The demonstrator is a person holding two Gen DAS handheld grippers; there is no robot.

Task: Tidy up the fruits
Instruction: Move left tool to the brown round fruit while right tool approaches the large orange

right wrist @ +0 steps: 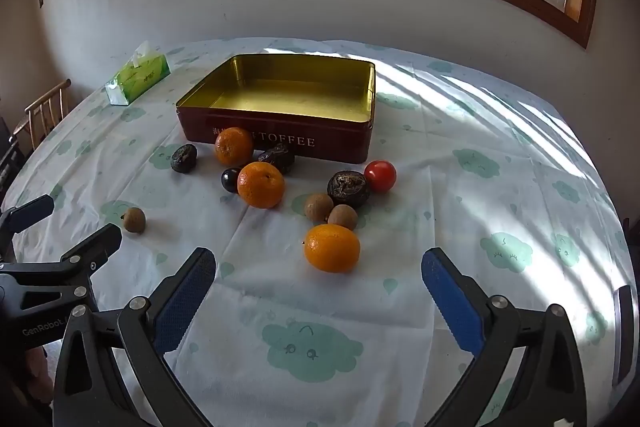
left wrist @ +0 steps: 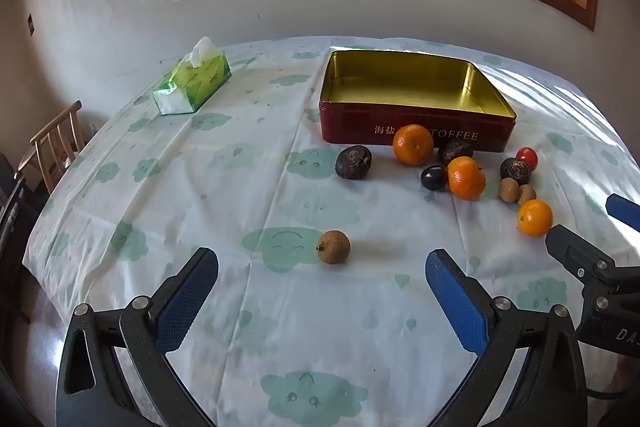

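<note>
With both my left fingers (left wrist: 322,269) and right fingers (right wrist: 318,269) spread wide and empty, the tin (right wrist: 372,95) holds nothing and every fruit lies on the desk (right wrist: 480,219).

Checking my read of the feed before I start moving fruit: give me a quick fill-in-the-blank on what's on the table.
1. The red toffee tin holds ____ fruits.
2. The number of orange fruits on the tablecloth is ____.
3. The green tissue box stands to the ____ of the tin in both views.
4. The left gripper and right gripper both have their jaws ____.

Missing words: no; three; left; open
</note>
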